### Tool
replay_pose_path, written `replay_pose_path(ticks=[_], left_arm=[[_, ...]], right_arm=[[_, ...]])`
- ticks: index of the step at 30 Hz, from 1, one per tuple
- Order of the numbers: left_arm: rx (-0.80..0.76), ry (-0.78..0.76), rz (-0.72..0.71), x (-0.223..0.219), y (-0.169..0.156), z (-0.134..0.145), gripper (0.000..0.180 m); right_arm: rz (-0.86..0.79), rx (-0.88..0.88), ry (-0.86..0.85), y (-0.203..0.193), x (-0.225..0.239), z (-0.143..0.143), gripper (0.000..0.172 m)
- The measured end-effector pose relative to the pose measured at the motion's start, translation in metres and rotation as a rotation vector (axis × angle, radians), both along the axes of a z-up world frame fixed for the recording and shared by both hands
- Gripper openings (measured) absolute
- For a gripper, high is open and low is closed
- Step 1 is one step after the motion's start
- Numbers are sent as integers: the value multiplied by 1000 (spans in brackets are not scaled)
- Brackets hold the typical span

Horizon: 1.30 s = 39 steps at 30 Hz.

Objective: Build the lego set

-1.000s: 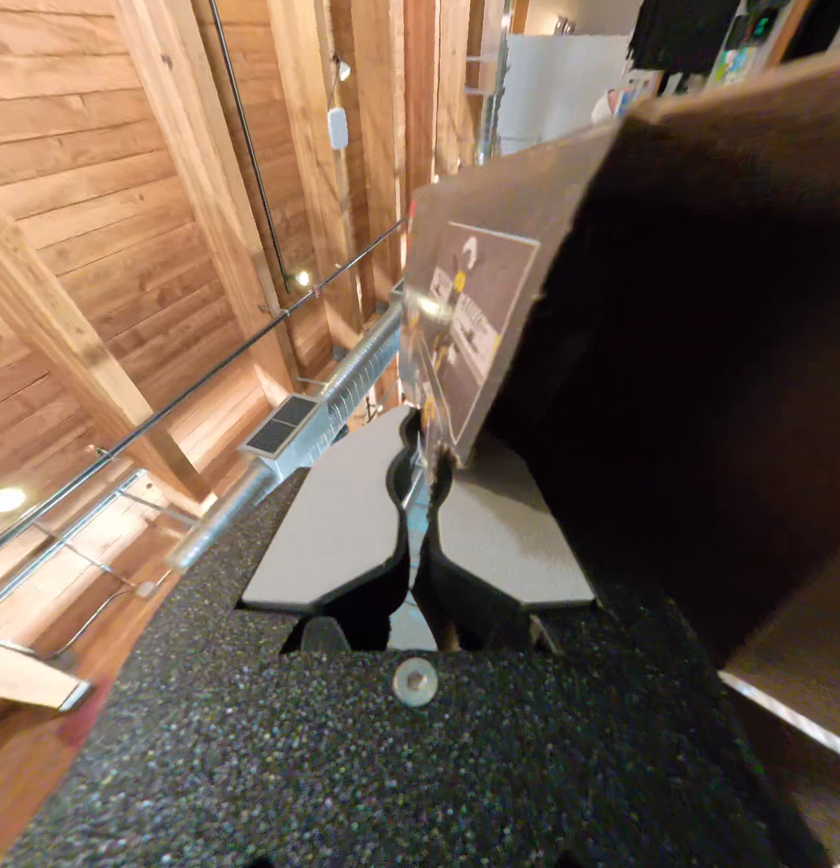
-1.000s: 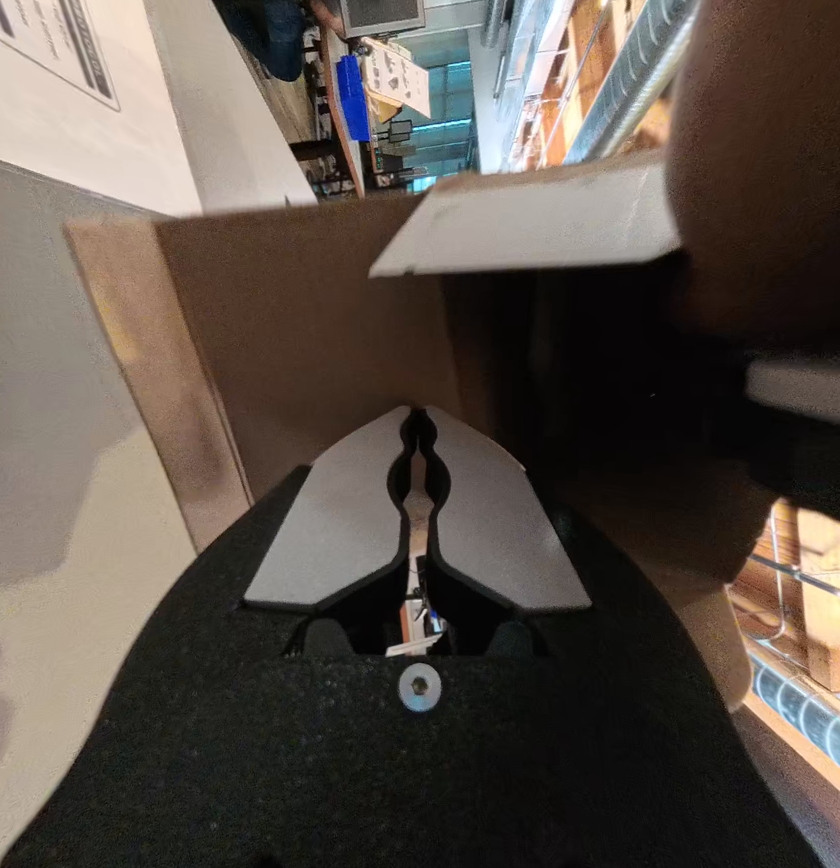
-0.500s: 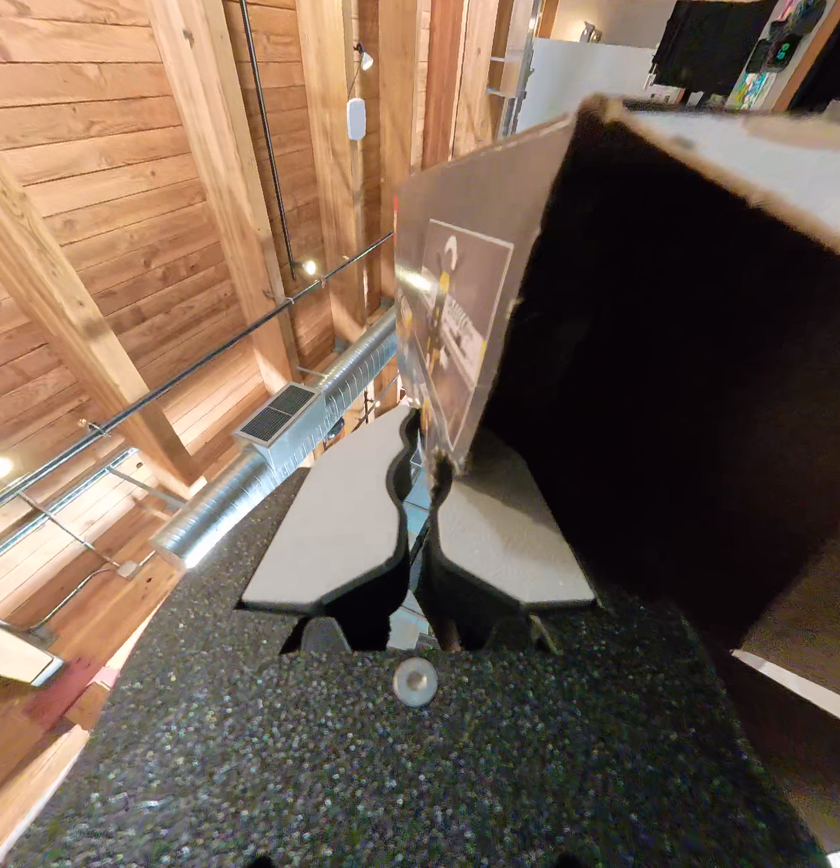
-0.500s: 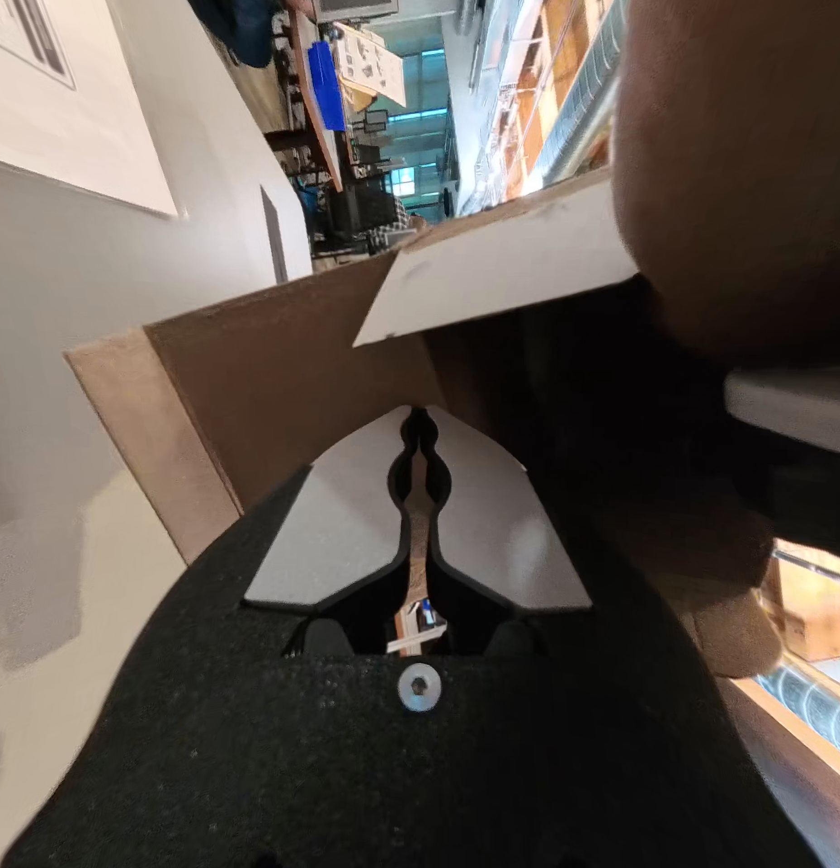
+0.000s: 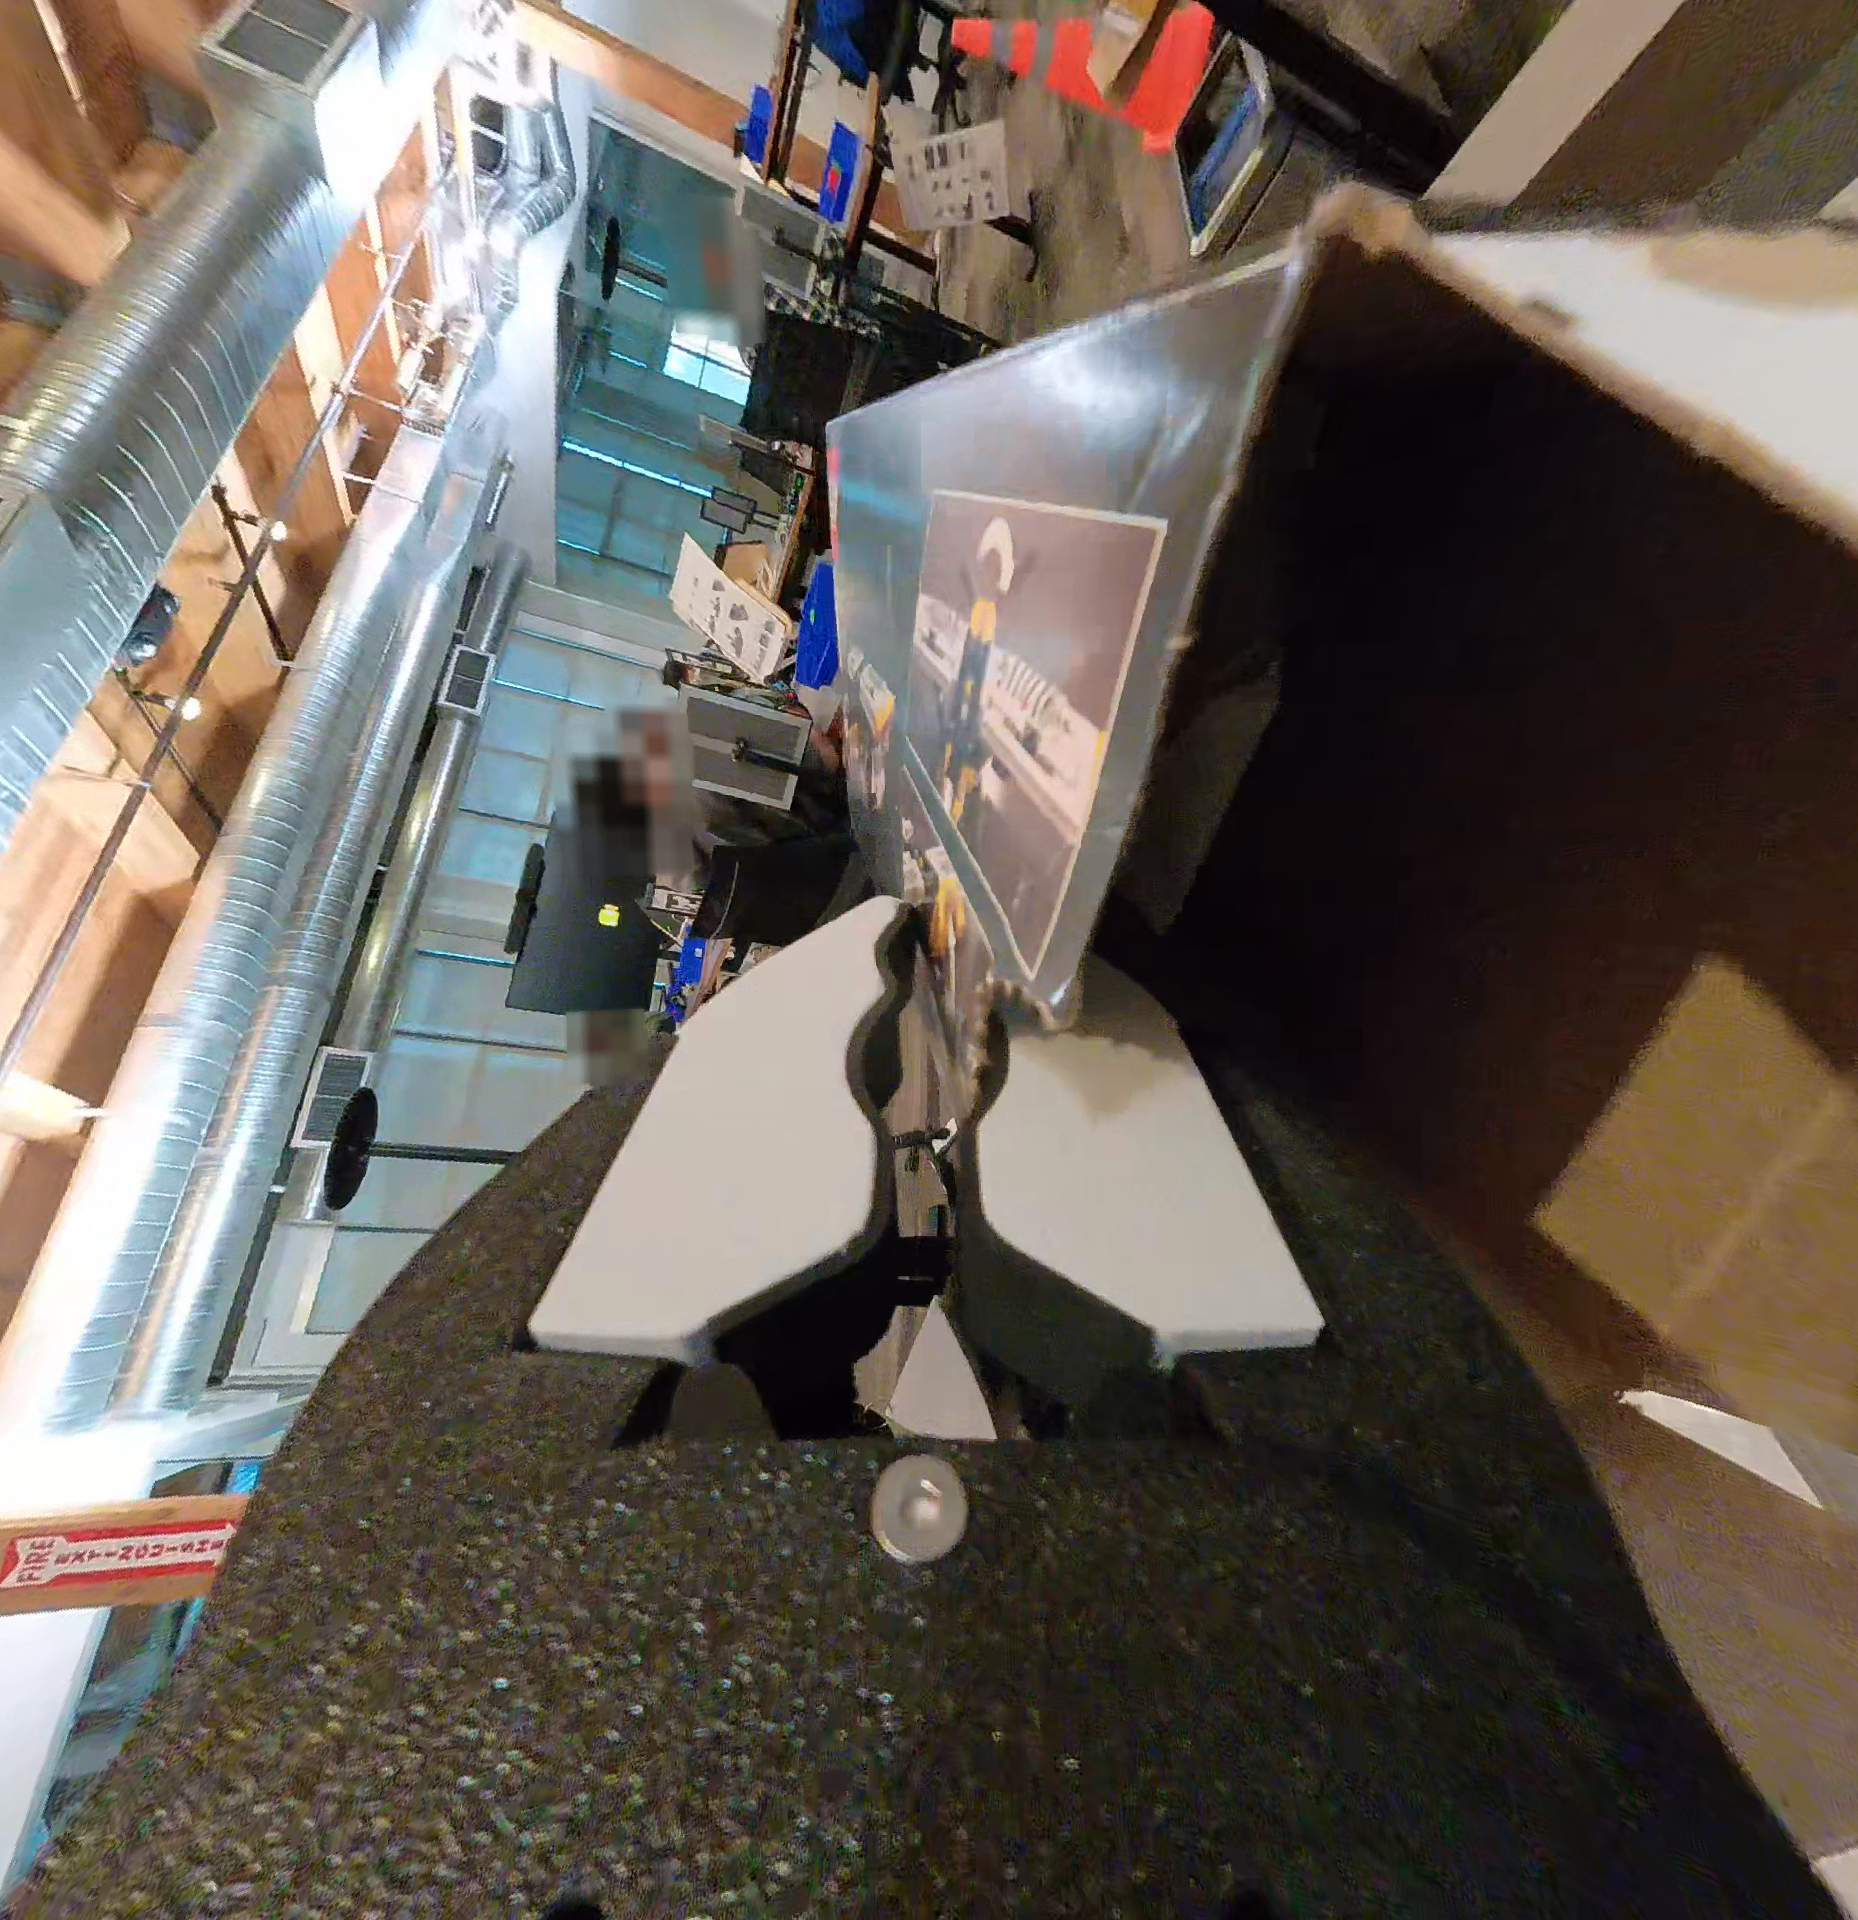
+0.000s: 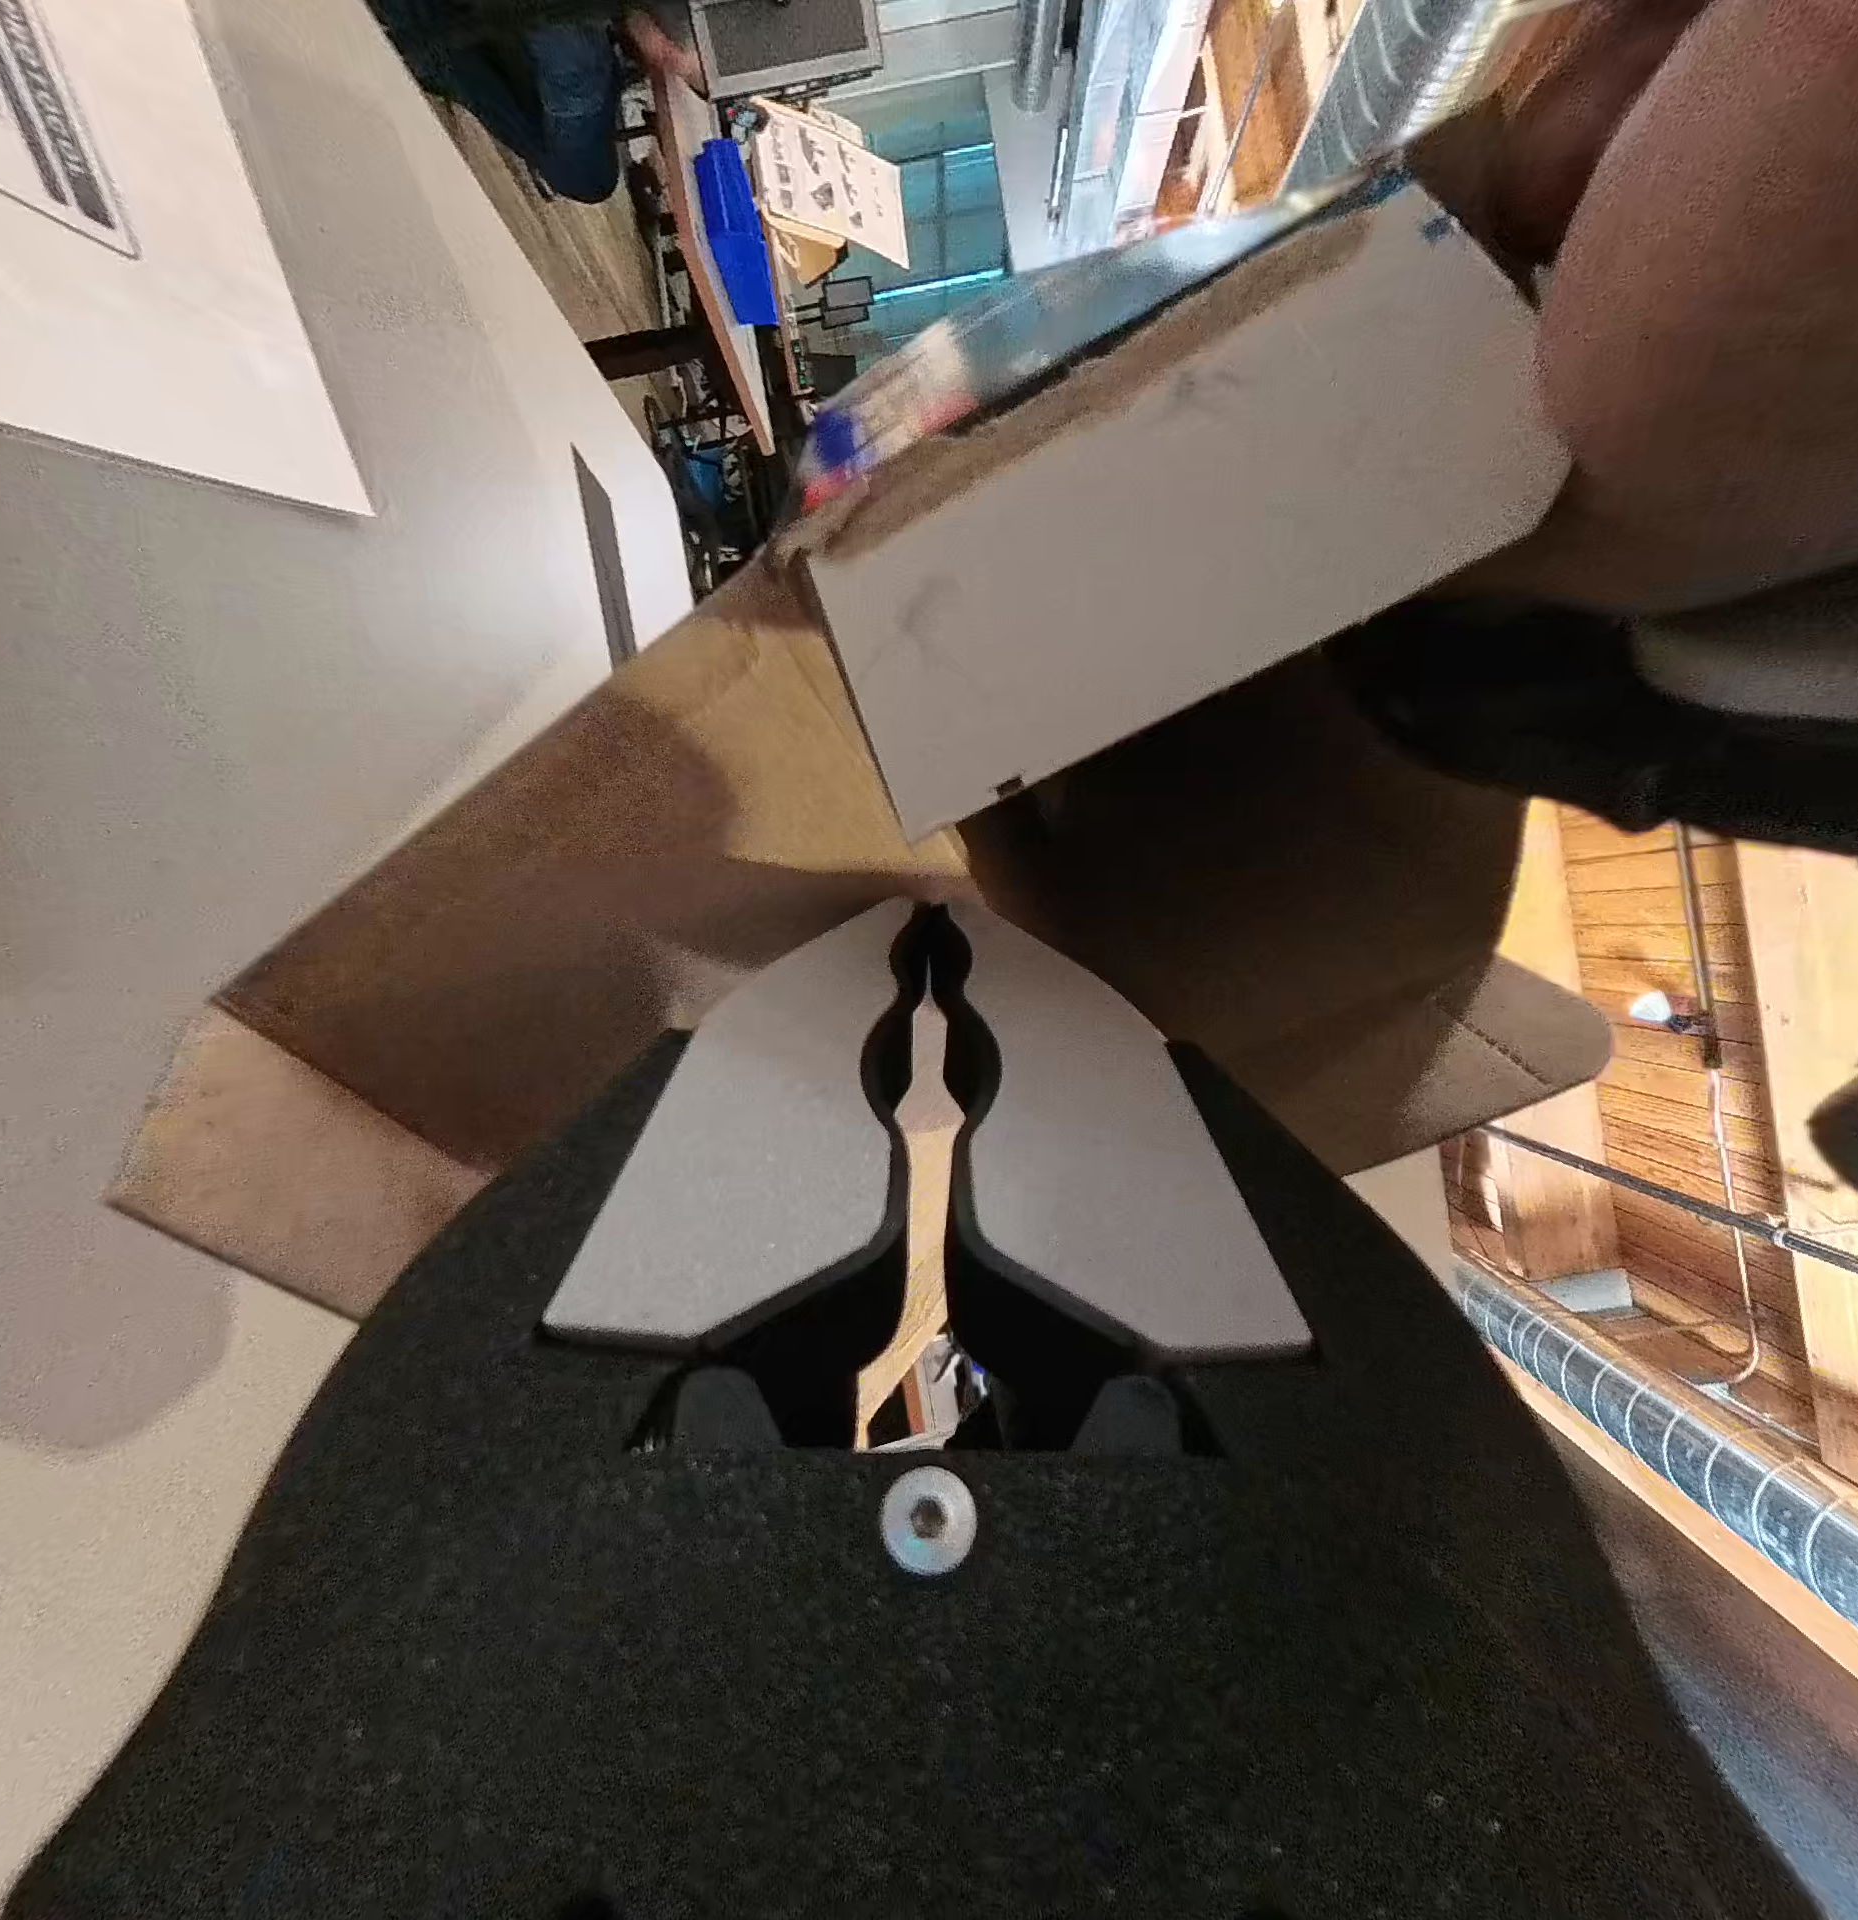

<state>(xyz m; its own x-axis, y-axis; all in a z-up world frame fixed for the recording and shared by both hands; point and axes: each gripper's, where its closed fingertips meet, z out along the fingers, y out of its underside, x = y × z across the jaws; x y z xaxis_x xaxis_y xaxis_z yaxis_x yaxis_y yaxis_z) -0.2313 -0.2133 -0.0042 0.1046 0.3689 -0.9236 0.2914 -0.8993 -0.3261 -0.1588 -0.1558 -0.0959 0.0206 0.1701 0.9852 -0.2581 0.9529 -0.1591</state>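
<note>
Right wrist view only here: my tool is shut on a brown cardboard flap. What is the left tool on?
Observer: The left tool is shut on the box's glossy outer wall, at its near edge.
Operator: Anything on that wall?
Observer: A large printed picture with a pale border.
Operator: What's beyond it?
Observer: A black panel with a small yellow sticker, far off.

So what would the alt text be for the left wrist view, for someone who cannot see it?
Two pale grey fingers of the left gripper are closed on the edge of an open brown cardboard box with a printed picture on its side, tilted in the air. Behind it, sideways in the view, are shiny silver ducts and cluttered workbenches.
</note>
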Motion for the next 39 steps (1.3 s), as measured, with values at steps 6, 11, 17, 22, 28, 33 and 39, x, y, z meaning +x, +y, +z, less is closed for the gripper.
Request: replay_pose_path(ticks=[6, 11, 17, 22, 28, 33, 39], left_arm=[[-13, -47, 19, -9, 3, -19, 1], [2, -94, 8, -8, 7, -34, 1], [36, -145, -14, -2, 5, -47, 4], [62, -145, -46, 5, 5, -51, 6], [49, -121, -46, 14, 3, -45, 7], [43, -135, -35, 16, -1, -51, 8], [-31, -155, -61, 19, 4, -60, 9]], right_arm=[[-1, -26, -54, -4, 0, -6, 0], [-29, -97, -155, 2, -8, -6, 0], [-68, -166, -194, 14, -20, -9, 0], [-110, -227, -235, 22, -28, -9, 0], [-109, -287, -208, 18, -28, -7, 0], [-98, -329, -233, 16, -29, -13, 0], [19, -275, -285, -1, -22, -26, 10]])
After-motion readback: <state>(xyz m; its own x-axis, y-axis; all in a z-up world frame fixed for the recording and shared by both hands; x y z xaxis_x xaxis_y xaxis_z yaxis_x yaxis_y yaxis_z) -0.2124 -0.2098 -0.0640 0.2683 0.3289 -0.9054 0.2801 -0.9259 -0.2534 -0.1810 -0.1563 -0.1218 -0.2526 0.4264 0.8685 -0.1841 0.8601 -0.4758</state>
